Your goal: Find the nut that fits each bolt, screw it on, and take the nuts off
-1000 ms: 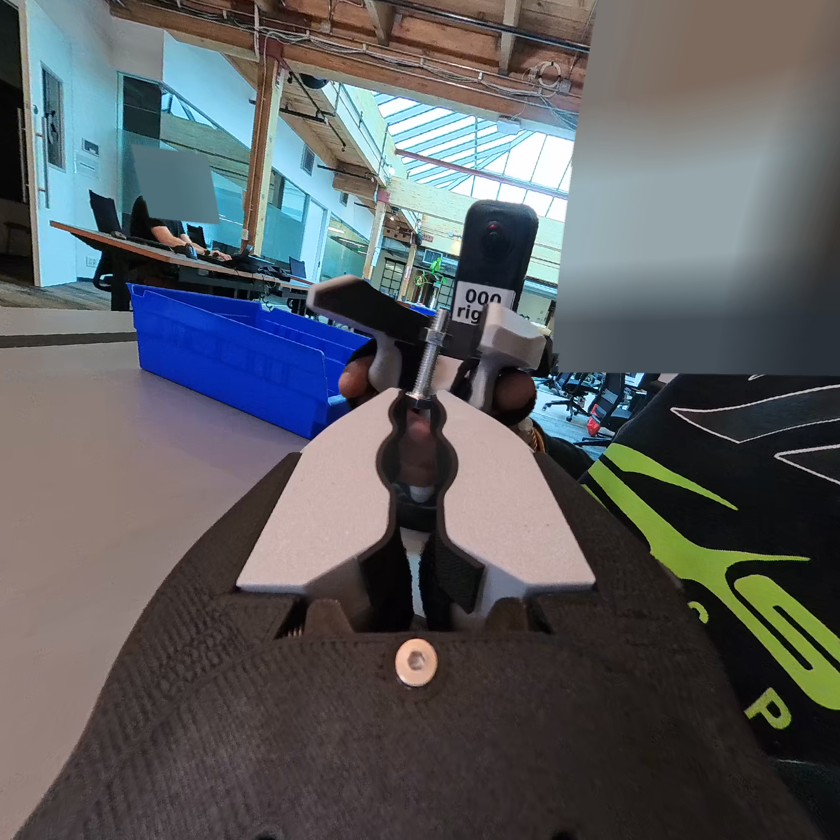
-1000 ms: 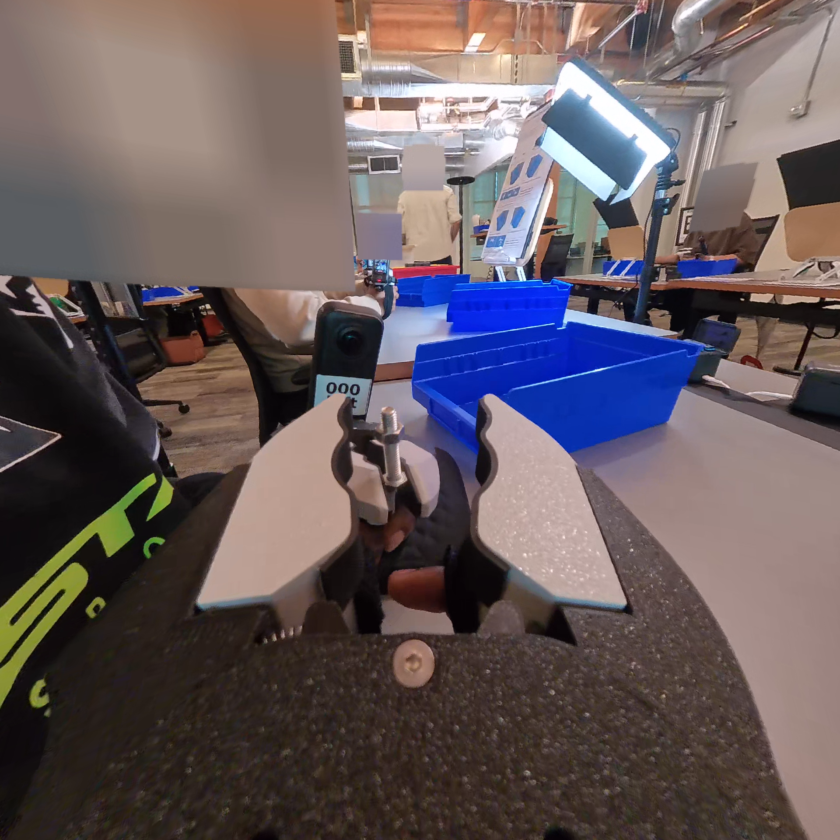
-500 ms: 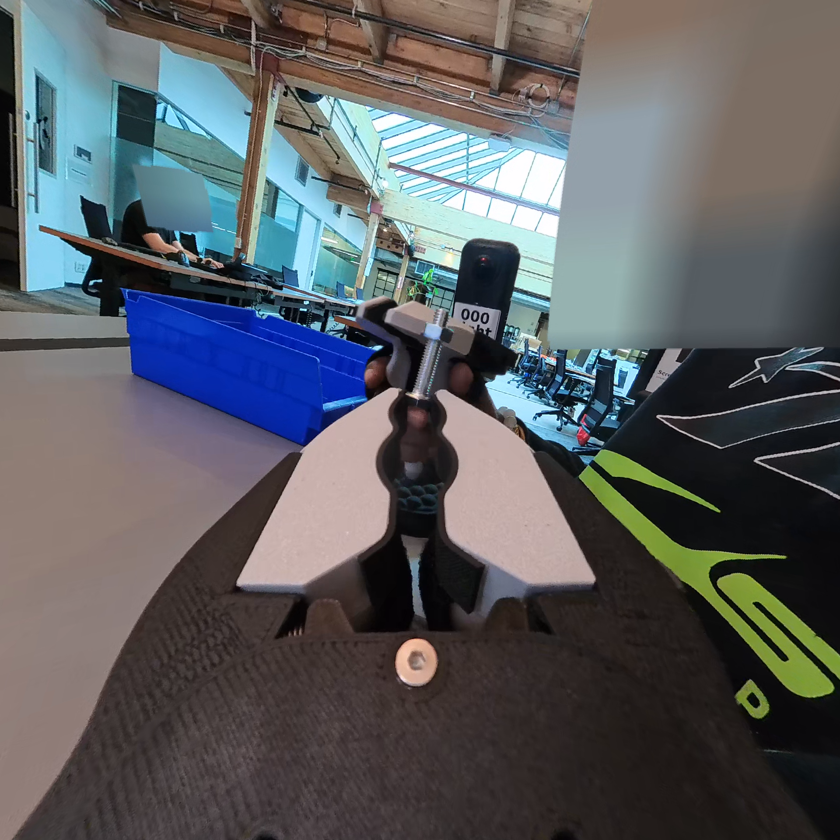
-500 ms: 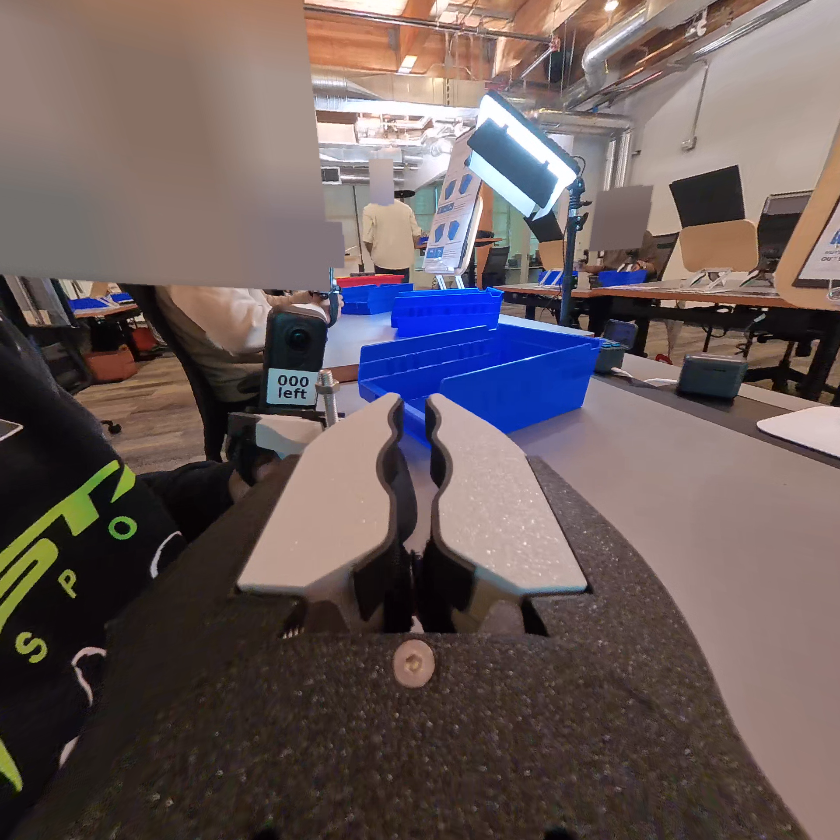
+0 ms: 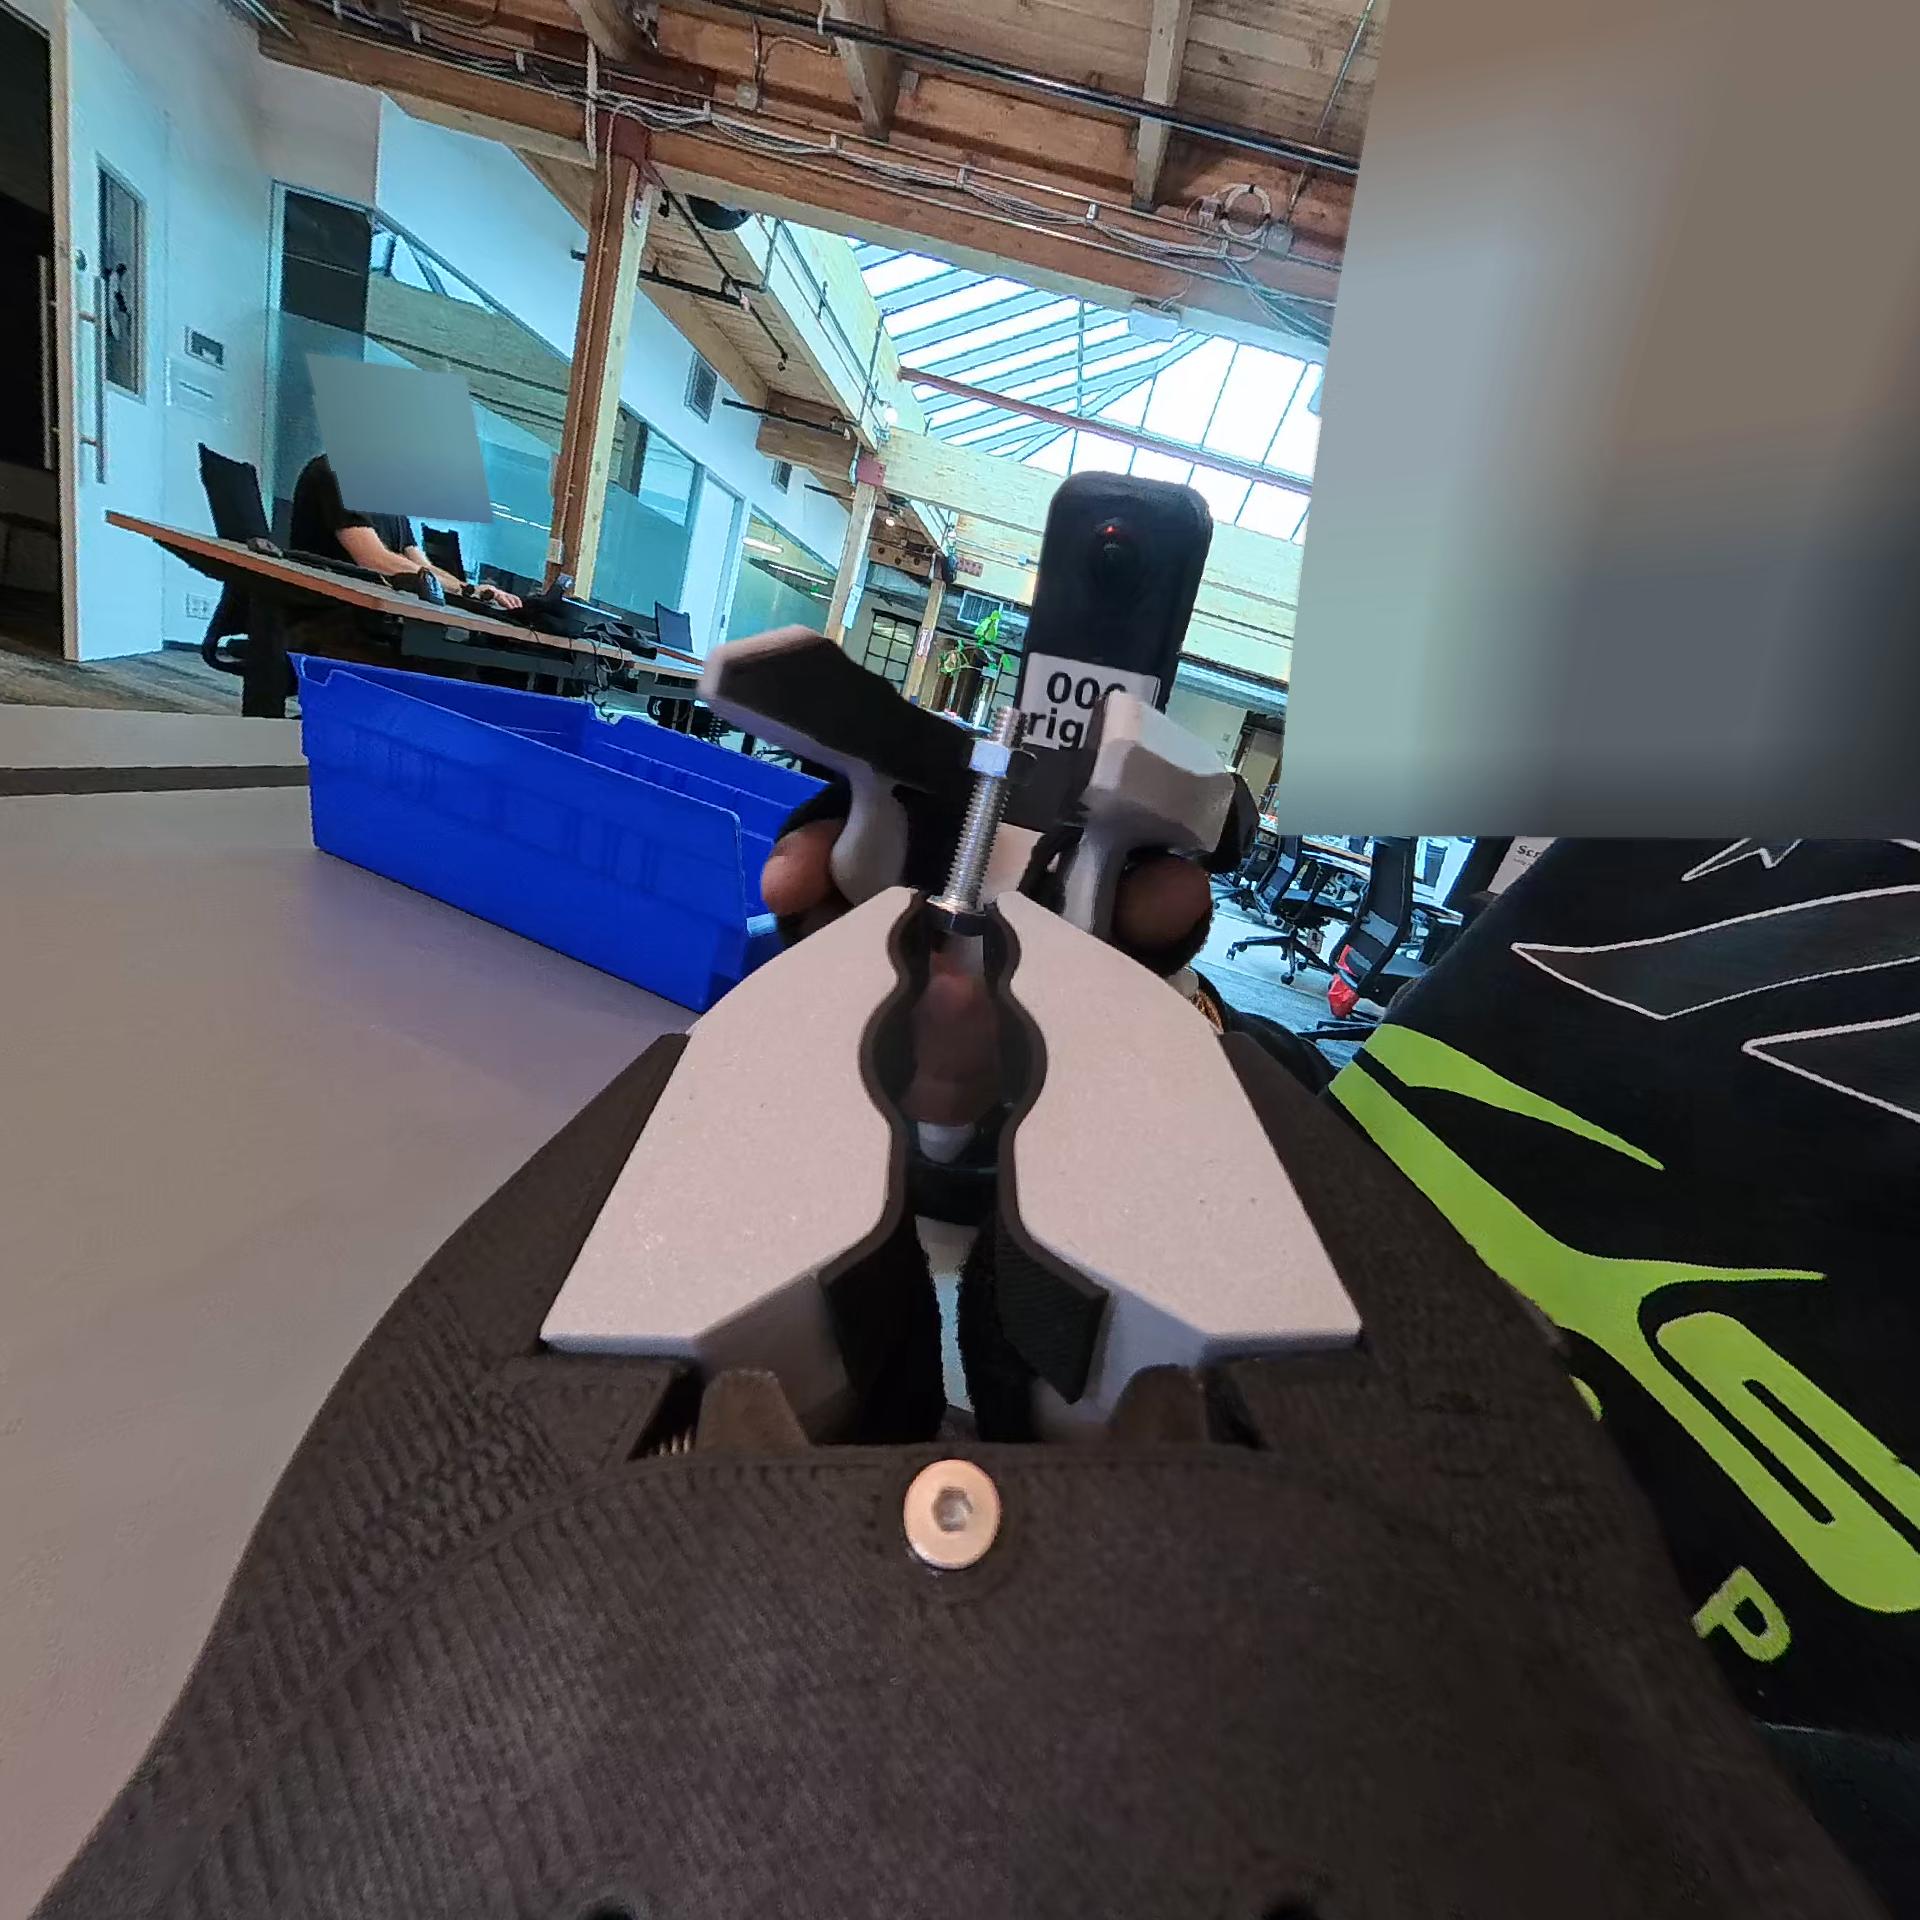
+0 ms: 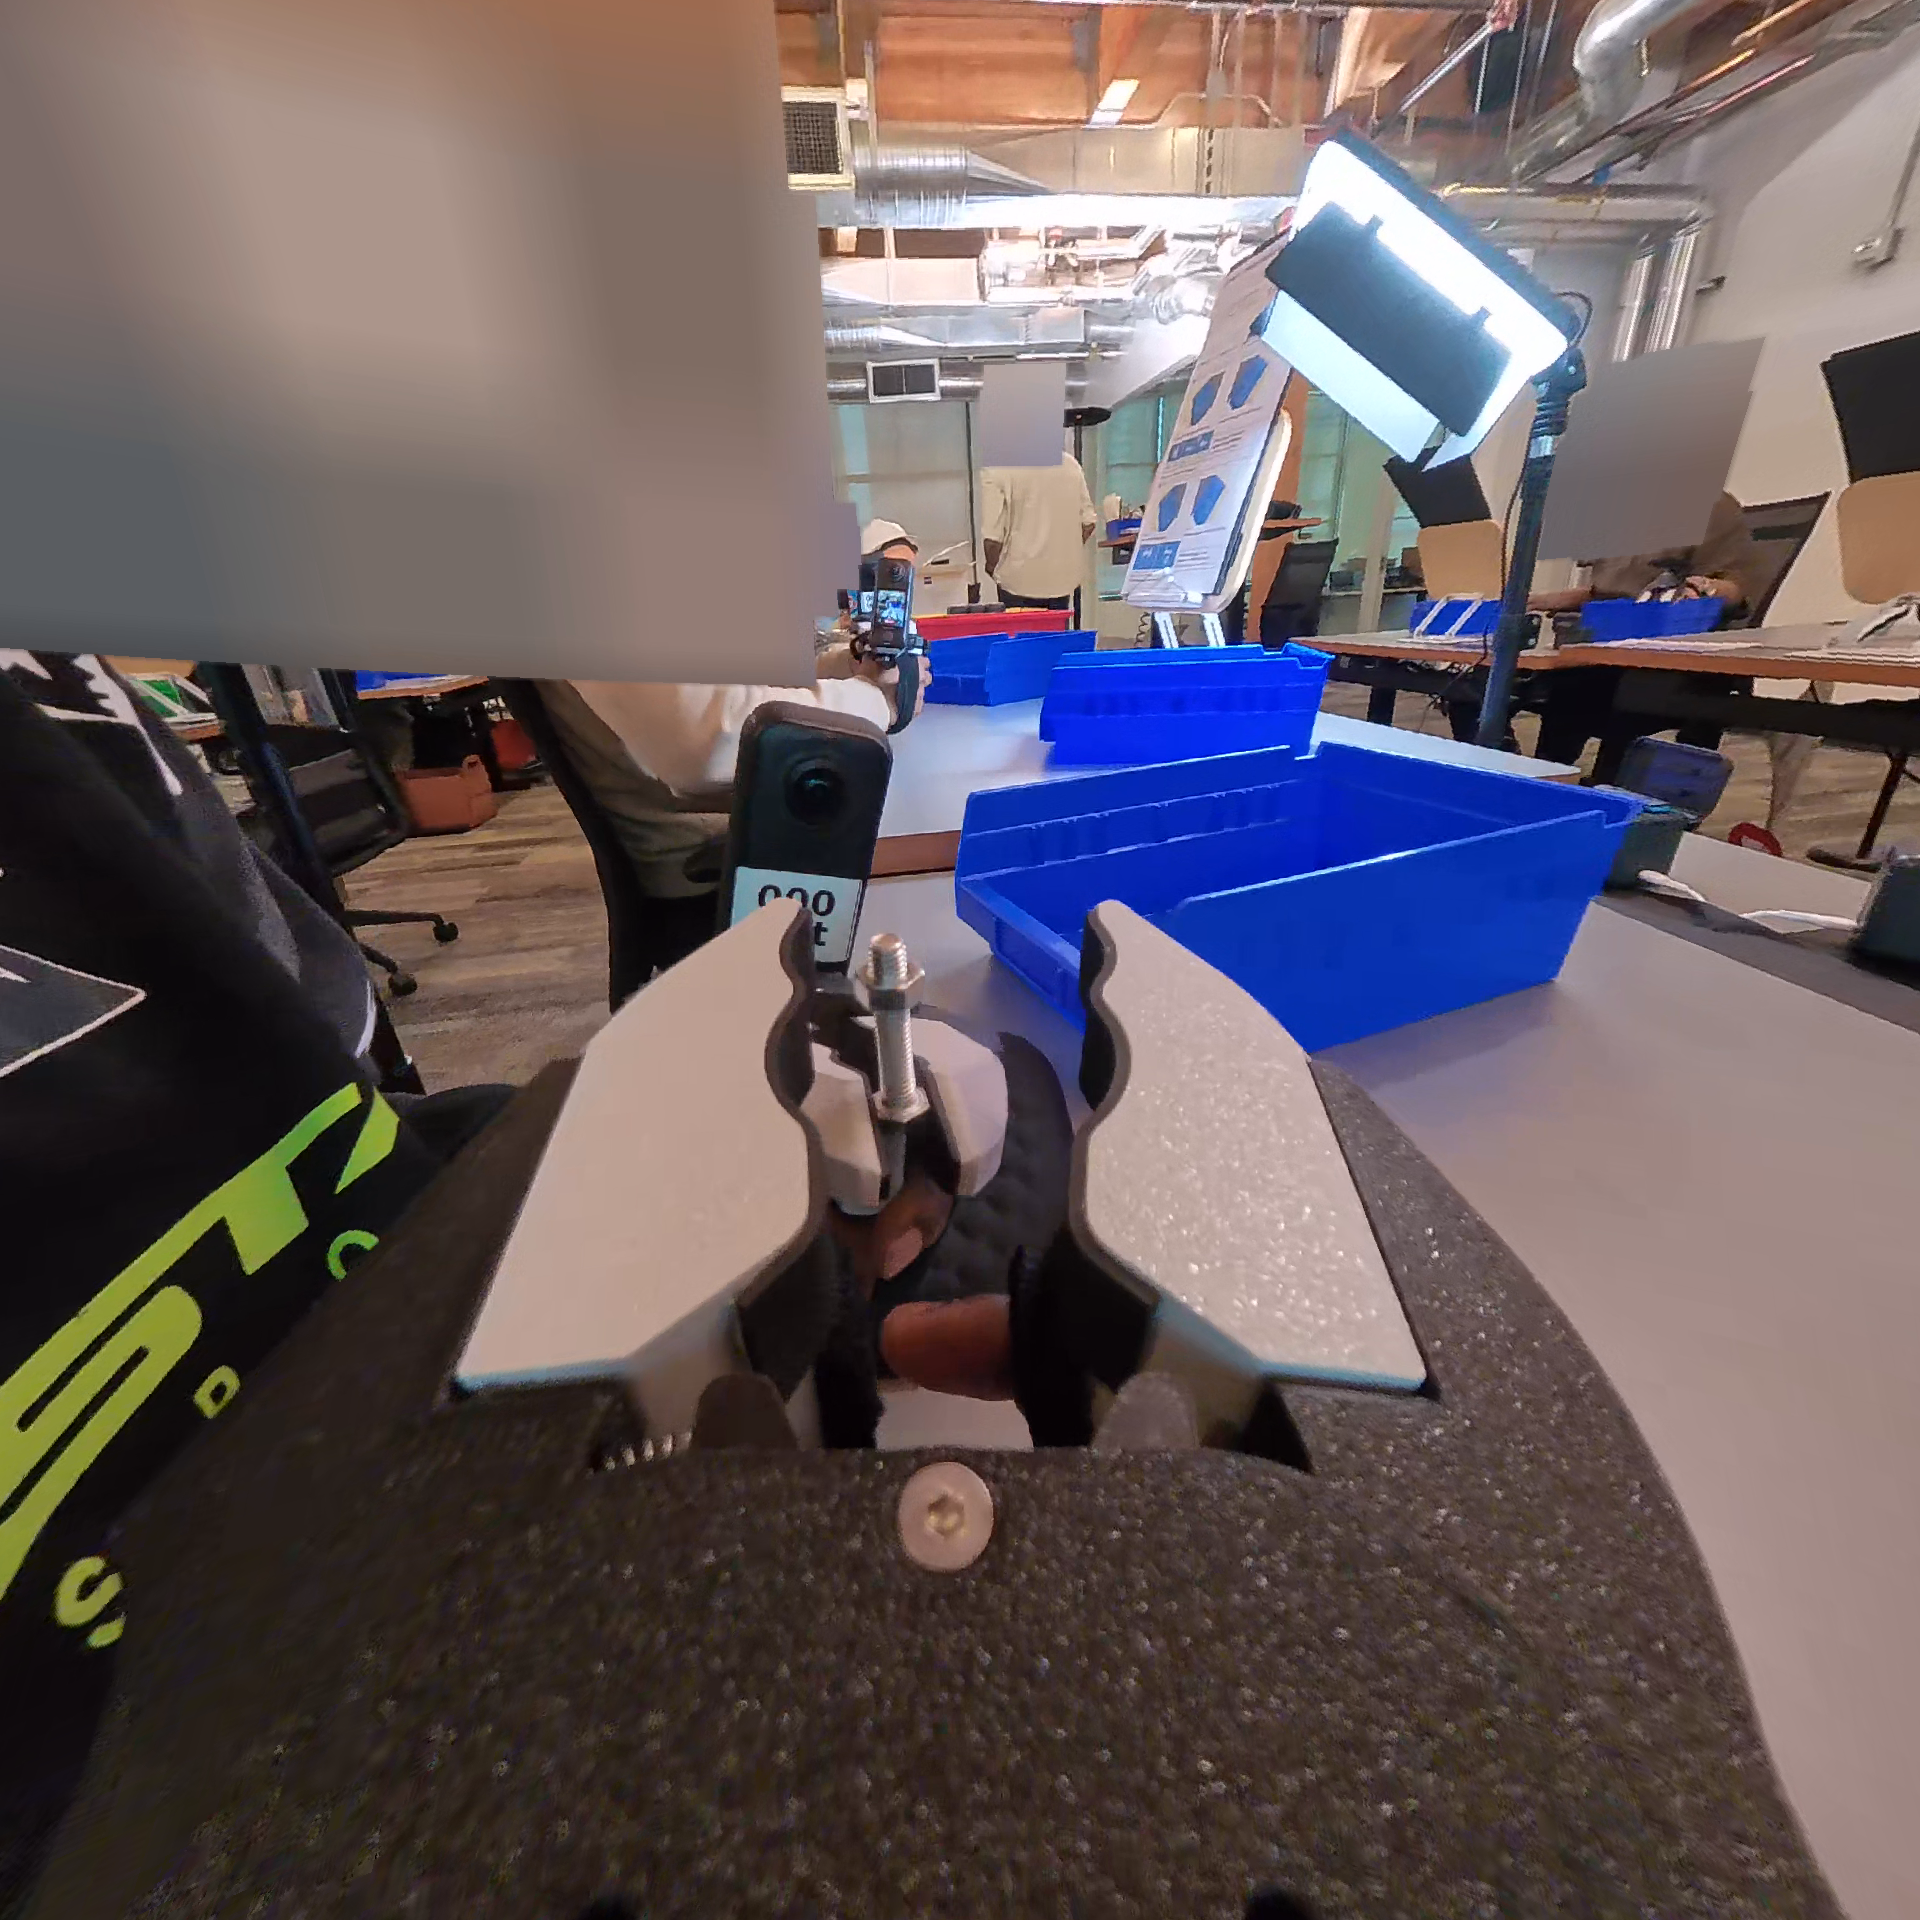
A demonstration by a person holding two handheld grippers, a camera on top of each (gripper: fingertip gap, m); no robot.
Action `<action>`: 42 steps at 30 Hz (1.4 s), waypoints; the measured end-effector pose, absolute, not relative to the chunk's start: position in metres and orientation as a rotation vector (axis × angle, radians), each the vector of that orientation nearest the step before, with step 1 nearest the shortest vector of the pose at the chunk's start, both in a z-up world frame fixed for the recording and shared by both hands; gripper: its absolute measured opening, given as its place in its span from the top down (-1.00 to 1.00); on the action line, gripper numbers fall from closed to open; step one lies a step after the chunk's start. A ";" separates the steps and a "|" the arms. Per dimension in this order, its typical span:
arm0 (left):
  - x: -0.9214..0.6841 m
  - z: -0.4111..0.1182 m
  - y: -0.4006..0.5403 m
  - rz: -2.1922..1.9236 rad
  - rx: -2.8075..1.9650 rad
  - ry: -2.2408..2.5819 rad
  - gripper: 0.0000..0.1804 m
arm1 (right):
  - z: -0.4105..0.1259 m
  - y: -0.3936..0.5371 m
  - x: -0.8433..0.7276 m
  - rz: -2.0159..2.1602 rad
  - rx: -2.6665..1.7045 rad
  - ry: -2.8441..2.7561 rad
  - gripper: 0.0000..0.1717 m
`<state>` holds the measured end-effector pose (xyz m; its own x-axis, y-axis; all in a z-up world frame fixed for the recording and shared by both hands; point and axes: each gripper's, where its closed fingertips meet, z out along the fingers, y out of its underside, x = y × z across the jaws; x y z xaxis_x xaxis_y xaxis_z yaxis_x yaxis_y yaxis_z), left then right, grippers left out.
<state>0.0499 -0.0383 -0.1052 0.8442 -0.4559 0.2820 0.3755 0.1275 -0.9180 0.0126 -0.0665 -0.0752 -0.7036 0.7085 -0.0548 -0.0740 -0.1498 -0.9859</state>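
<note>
The left tool (image 5: 961,920) is clamped on the bolt (image 5: 975,831) base, while the right tool (image 6: 940,961) stands apart around its nut (image 6: 890,975).

The blue bin (image 6: 1382,904) blocked the desk (image 6: 1621,1164) ahead; bare desk lay open beside and before it.
</note>
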 end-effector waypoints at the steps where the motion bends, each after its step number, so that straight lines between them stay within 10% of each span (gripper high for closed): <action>1: 0.050 -0.105 -0.038 -0.605 -1.311 0.075 0.89 | -0.076 -0.068 0.011 1.900 -0.719 -1.593 0.43; 10: 0.049 -0.104 -0.039 -0.615 -1.301 0.072 0.89 | -0.078 -0.044 0.022 1.854 -0.731 -1.560 0.48; 16: 0.050 -0.104 -0.039 -0.619 -1.299 0.074 0.90 | -0.078 -0.012 0.031 1.814 -0.798 -1.459 0.88; 24: 0.050 -0.105 -0.038 -0.609 -1.308 0.076 0.89 | -0.068 -0.048 0.031 1.960 -0.688 -1.514 0.52; 38: 0.050 -0.104 -0.040 -0.613 -1.298 0.080 0.89 | -0.074 -0.046 0.023 1.866 -0.710 -1.555 0.49; 42: 0.050 -0.104 -0.040 -0.613 -1.294 0.080 0.90 | -0.076 -0.014 0.028 1.810 -0.784 -1.462 0.85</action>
